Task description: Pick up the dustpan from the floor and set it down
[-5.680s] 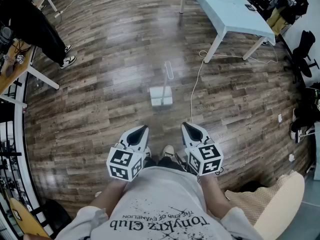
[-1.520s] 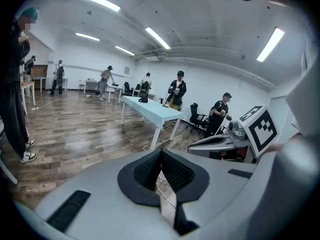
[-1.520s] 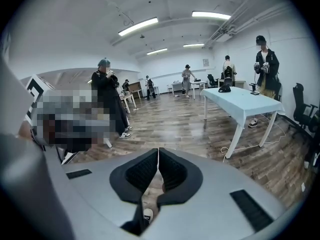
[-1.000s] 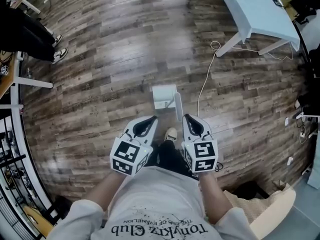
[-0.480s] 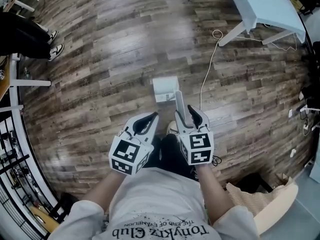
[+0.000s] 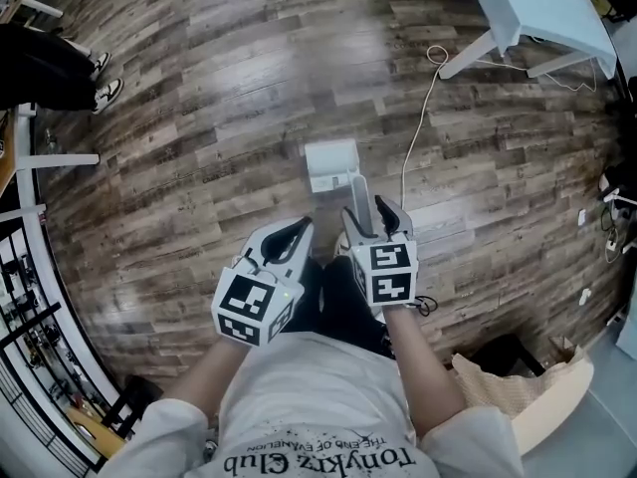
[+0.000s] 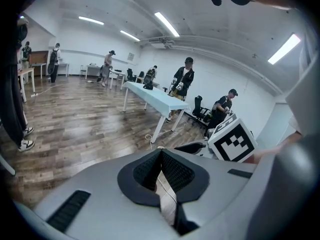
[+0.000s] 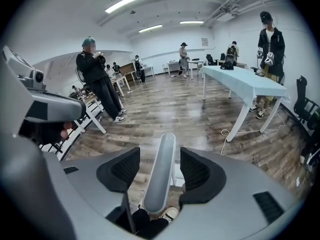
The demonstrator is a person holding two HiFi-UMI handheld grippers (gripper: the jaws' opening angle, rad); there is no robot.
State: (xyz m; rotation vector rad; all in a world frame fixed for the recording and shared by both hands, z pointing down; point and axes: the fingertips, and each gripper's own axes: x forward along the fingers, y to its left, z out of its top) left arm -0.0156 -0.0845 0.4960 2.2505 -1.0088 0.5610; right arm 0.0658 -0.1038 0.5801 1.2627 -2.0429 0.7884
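A white dustpan [image 6: 331, 165] stands on the wood floor just ahead of my feet, its long pale handle [image 6: 360, 199] rising toward me. My right gripper [image 6: 370, 210] straddles that handle [image 8: 161, 169]. Its jaws have just been opening; the handle stands between the pads with a gap on each side, so nothing is gripped. My left gripper [image 6: 299, 227] hangs to the left of the handle, apart from it, with its pads [image 7: 161, 151] meeting at the tip and nothing held.
A light-blue table [image 6: 537, 8] stands at the far right, with a white cable [image 6: 418, 137] trailing from it toward the dustpan. A person's dark legs [image 6: 50, 68] and a white desk frame [image 6: 60, 157] are at the left. A beige chair [image 6: 528, 406] sits behind my right side.
The right gripper's jaws have spread apart around the handle and the gripper has sunk along it. The left gripper has dropped slightly. The dustpan stays where it stood a second ago.
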